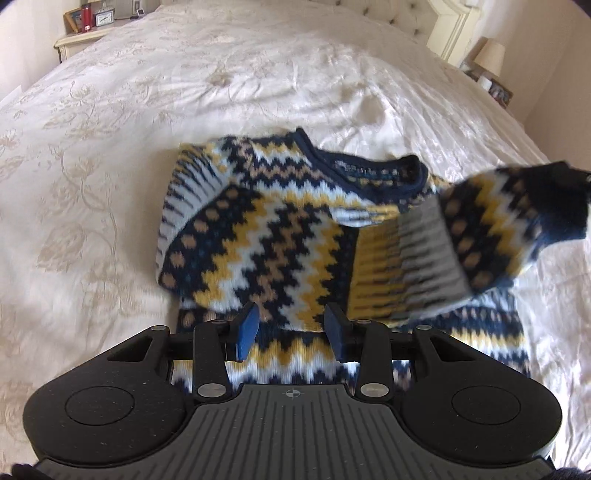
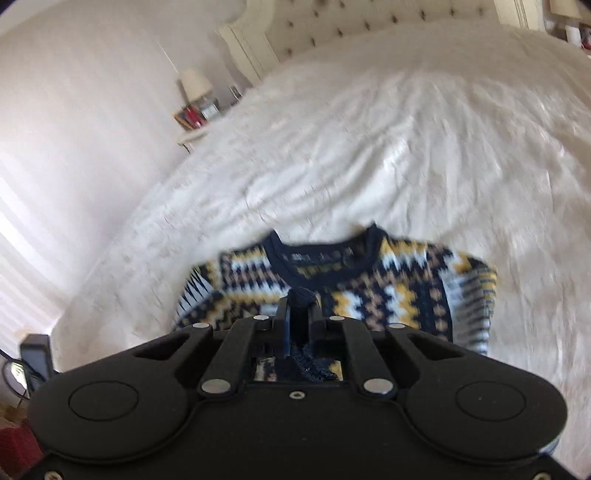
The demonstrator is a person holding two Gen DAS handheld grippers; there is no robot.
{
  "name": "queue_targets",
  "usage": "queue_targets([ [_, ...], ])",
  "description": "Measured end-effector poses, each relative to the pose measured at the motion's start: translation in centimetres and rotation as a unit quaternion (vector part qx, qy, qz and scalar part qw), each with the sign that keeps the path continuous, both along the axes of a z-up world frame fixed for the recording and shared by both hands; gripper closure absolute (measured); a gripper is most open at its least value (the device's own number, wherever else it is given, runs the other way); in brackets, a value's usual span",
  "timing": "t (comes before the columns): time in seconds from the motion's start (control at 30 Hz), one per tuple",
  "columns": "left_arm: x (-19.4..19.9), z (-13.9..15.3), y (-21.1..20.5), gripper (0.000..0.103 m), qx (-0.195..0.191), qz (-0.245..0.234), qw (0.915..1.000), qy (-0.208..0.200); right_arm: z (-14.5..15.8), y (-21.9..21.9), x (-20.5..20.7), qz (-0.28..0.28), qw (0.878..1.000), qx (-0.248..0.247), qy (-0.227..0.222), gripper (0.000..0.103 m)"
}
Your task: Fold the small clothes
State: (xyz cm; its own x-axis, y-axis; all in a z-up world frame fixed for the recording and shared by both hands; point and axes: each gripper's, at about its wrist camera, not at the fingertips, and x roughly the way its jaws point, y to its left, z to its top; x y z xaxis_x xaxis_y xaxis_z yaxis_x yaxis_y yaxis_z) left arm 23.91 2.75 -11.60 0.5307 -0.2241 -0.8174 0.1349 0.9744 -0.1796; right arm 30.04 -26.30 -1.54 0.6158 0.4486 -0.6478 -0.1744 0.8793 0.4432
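A small knitted sweater (image 1: 280, 236) in navy, yellow, white and tan zigzags lies on the cream bedspread (image 1: 110, 166). Its left sleeve is folded across the chest. My left gripper (image 1: 291, 328) is open and empty, hovering over the sweater's lower part. My right gripper (image 2: 299, 306) is shut on the navy cuff (image 2: 300, 295) of the right sleeve. In the left wrist view that sleeve (image 1: 480, 229) is lifted off the bed at the right, blurred by motion, with the right gripper (image 1: 570, 177) at its end. The sweater's neckline (image 2: 325, 266) lies just beyond my right gripper.
A nightstand (image 1: 81, 37) with a clock and red bottle stands at the far left. A lamp (image 1: 489, 57) stands beside the tufted headboard (image 1: 417, 22) at the far right. A wall (image 2: 74, 129) borders the bed's left side in the right wrist view.
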Motion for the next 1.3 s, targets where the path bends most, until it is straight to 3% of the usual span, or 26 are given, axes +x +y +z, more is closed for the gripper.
queue_targets([
  [0.1,1.6,0.2,0.2,0.065,-0.009,0.007,0.9999,-0.009,-0.5,-1.2,1.8,-0.016,0.998,-0.060,0.004,0.088],
  [0.27,4.4,0.0,0.3,0.065,-0.006,0.007,0.9998,-0.015,-8.1,-3.1,4.5,-0.038,0.987,-0.120,0.097,0.088],
  [0.33,5.3,-0.1,0.3,0.065,-0.002,0.003,0.9998,-0.018,-9.6,-3.2,4.5,-0.038,0.985,-0.125,0.114,0.088],
  [0.47,7.2,-1.4,0.6,0.065,0.018,0.000,0.9997,-0.014,-10.7,-3.3,4.0,-0.047,0.984,-0.121,0.124,0.084],
  [0.6,9.1,-4.2,2.2,0.065,0.051,0.040,0.9973,0.035,-12.2,-3.8,3.9,-0.061,0.977,-0.148,0.142,0.078],
  [0.77,9.5,-4.8,2.8,0.065,0.048,0.032,0.9971,0.050,-13.4,-4.8,3.3,-0.081,0.968,-0.173,0.160,0.079],
  [0.83,9.0,-4.0,2.6,0.065,0.047,0.030,0.9977,0.039,-13.1,-5.1,3.0,-0.090,0.967,-0.175,0.160,0.069],
  [0.9,8.1,-3.1,3.1,0.065,0.035,0.039,0.9984,0.024,-12.6,-5.4,2.7,-0.101,0.966,-0.178,0.156,0.050],
  [0.93,7.7,-2.7,3.3,0.064,0.028,0.044,0.9985,0.018,-12.3,-5.6,2.4,-0.106,0.967,-0.172,0.153,0.047],
  [1.0,6.4,-1.9,4.0,0.056,0.019,0.054,0.9983,0.010,-11.5,-5.9,1.6,-0.116,0.970,-0.160,0.144,0.034],
  [1.17,2.4,-0.8,5.7,0.039,-0.002,0.056,0.9983,0.018,-9.9,-5.7,-1.1,-0.123,0.974,-0.140,0.130,0.023],
  [1.3,-1.0,-0.8,6.1,0.034,0.000,0.049,0.9981,0.037,-9.5,-4.8,-3.7,-0.114,0.978,-0.124,0.127,0.015],
])
